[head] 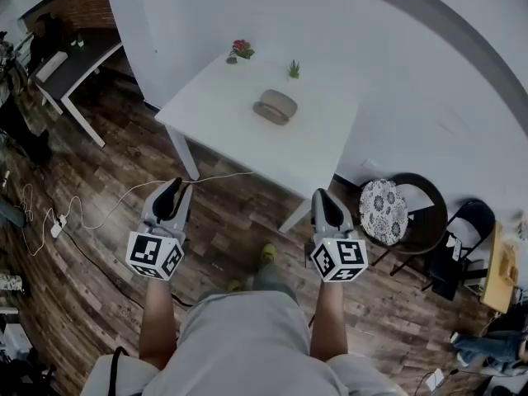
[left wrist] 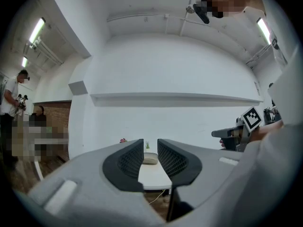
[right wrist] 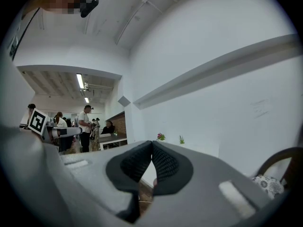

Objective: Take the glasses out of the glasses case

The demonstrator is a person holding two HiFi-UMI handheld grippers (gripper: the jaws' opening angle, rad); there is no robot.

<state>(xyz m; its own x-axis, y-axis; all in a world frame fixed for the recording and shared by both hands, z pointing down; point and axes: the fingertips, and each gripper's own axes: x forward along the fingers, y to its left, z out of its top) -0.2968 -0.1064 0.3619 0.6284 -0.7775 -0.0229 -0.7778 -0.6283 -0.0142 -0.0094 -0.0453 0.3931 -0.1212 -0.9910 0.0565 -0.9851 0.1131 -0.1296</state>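
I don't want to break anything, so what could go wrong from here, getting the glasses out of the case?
The glasses case looks closed and lies loose on the table. Prying with one pair of tongs could slide it toward the flower pot or the green plant. The right tongs are shut and need opening first. A cable lies between you and the table, so you could trip on it.
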